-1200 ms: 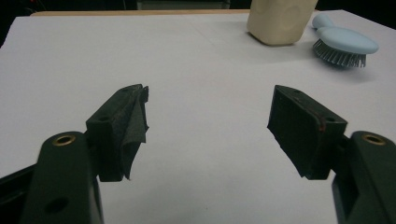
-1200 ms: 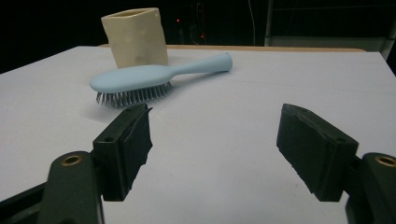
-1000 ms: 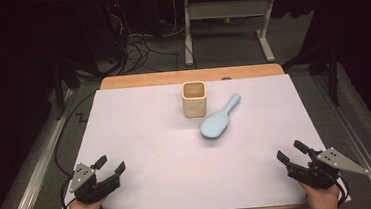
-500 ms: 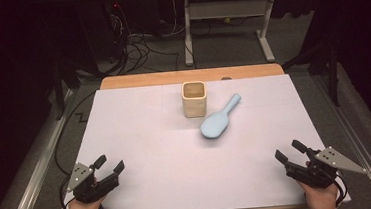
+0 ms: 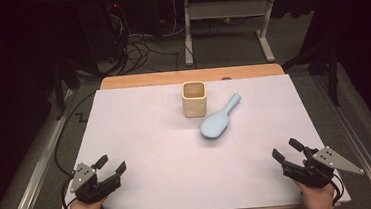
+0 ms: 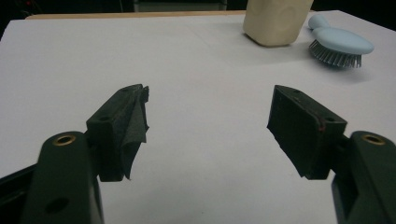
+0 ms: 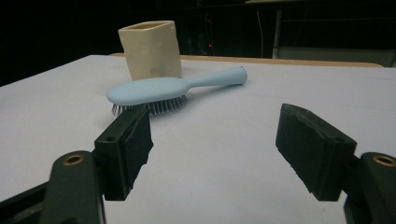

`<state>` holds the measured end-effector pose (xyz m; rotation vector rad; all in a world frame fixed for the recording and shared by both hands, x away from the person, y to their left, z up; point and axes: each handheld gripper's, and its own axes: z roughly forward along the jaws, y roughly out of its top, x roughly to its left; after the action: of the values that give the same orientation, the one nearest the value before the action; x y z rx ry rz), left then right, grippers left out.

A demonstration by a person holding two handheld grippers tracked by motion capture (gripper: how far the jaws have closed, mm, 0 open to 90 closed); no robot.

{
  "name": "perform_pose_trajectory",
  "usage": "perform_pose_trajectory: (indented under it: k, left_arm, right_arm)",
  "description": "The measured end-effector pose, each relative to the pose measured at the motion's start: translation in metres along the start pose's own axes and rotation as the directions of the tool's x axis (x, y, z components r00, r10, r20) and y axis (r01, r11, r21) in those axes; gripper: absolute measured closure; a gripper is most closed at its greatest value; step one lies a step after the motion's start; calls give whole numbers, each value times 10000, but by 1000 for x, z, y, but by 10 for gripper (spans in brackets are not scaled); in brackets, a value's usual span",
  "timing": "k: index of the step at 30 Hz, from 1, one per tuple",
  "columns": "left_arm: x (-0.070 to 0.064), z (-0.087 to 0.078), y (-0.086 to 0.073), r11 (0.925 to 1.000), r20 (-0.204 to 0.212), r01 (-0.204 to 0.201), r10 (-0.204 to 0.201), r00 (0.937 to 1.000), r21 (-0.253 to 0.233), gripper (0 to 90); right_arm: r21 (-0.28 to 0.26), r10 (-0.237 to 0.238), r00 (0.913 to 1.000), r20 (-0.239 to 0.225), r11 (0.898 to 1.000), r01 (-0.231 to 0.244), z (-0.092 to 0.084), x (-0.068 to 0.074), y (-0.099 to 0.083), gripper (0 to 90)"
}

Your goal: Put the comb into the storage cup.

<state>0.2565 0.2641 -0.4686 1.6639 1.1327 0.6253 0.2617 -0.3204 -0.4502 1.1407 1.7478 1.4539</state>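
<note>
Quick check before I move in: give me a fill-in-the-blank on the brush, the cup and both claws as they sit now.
1. The light blue hairbrush lies with its bristles facing ____.
2. The beige cup stands ____ on the white table cover.
3. Between the jaws of the left claw and of the right claw there is ____.
4. In the high view, the brush's handle points toward the ____ edge of the table.

Missing words: down; upright; nothing; far
</note>
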Motion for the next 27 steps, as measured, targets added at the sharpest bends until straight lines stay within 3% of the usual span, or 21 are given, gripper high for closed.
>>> perform_pose_trajectory:
  k: [4,19,27]
  left_arm:
    - [-1,1,1,10000,34,-25,25,10000,4,289]
    - [-1,-1,0,10000,-30,26,-26,10000,-58,290]
    - [-2,2,1,10000,12,-38,38,10000,2,289]
  right_arm:
    - [-50,105,9999,-35,9999,-105,4,3,2,292]
    - [-91,-302,9989,-353,9995,299,16,14,5,311]
    - [-128,-207,9987,-458,9997,202,20,15,6,312]
